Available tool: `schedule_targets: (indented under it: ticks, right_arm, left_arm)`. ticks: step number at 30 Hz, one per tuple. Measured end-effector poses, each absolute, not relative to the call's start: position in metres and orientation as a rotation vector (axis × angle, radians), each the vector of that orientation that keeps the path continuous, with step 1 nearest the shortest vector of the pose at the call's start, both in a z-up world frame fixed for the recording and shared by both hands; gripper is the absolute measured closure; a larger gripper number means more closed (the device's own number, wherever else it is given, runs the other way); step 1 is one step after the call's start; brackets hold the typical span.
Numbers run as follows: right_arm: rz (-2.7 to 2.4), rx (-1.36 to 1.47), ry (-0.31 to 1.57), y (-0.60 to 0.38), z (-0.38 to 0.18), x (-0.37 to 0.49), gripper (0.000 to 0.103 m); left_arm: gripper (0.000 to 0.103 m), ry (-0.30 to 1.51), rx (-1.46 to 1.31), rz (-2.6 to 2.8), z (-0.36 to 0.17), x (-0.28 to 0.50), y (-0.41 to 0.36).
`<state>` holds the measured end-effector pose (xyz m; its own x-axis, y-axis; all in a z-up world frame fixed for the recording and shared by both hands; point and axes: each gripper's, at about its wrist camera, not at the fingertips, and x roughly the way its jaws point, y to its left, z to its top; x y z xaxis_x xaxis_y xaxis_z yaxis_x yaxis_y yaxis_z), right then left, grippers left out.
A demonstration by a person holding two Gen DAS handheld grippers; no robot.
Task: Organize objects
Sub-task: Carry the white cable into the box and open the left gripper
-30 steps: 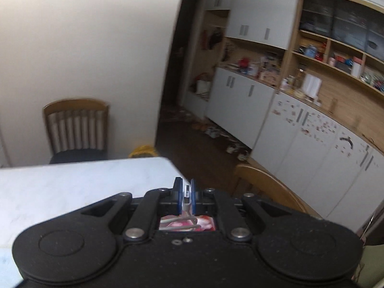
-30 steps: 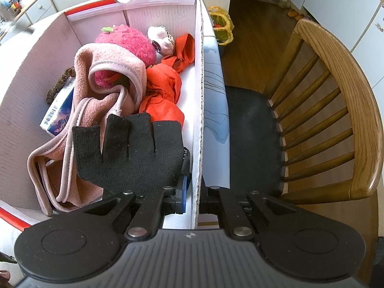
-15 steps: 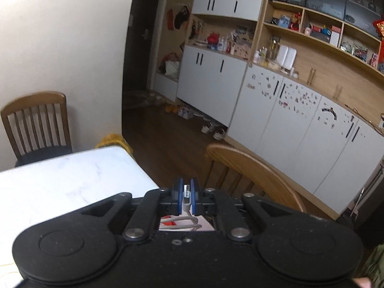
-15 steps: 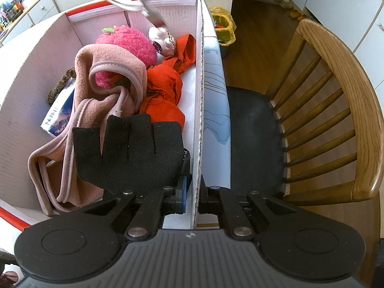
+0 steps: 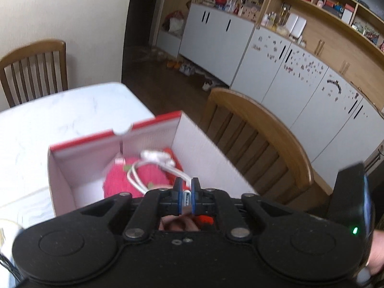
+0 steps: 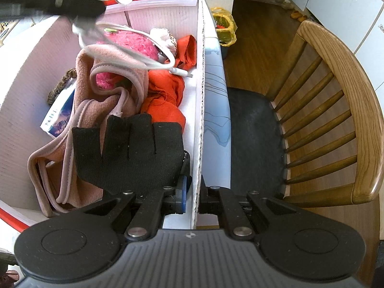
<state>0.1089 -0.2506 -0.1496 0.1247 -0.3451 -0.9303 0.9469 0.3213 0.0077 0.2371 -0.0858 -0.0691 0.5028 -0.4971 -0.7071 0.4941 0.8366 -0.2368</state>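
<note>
White cable (image 5: 153, 165), looped, pinched at its plug end between the blue pads of the left gripper (image 5: 186, 198), hanging over the far end of the box (image 5: 201, 141). Seen from the right wrist as a pale blurred loop (image 6: 134, 48) at 11 o'clock, dangling above the pink plush (image 6: 134, 40), with its free plug near the orange cloth (image 6: 165, 96). Left gripper there as a dark blur (image 6: 64, 2) at the top left corner. Inside the box: pink fleece (image 6: 96, 96) draped through the middle, black glove (image 6: 129, 151) at 6 o'clock, a blue-printed pack (image 6: 60, 117) at 9 o'clock against the left wall. Right gripper (image 6: 192, 193) clamped on the box's right wall (image 6: 200, 96), one finger inside, one outside, jaws pressed tight on the cardboard. Box resting on a white table (image 5: 60, 112). Wooden chair (image 6: 336, 120) with dark seat at 3 o'clock, just beside the table. Second chair (image 5: 33, 69) at 10 o'clock against the wall in the left view. White cupboards (image 5: 288, 72) at 2 o'clock, well apart.
</note>
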Motion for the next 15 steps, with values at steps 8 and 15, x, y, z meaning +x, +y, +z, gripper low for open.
schedule_targets:
  ticks: [8,15]
  right_arm:
    - [-1.084,0.743,1.026,-0.250,-0.150,0.109,0.096]
    - [-1.088,0.743,1.027,-0.250,-0.149,0.109,0.096]
  left_arm:
    - [0.099,0.887,0.021,-0.597,-0.086,0.231,-0.092]
    - [0.088,0.902,0.031,-0.599,-0.088,0.228,-0.092]
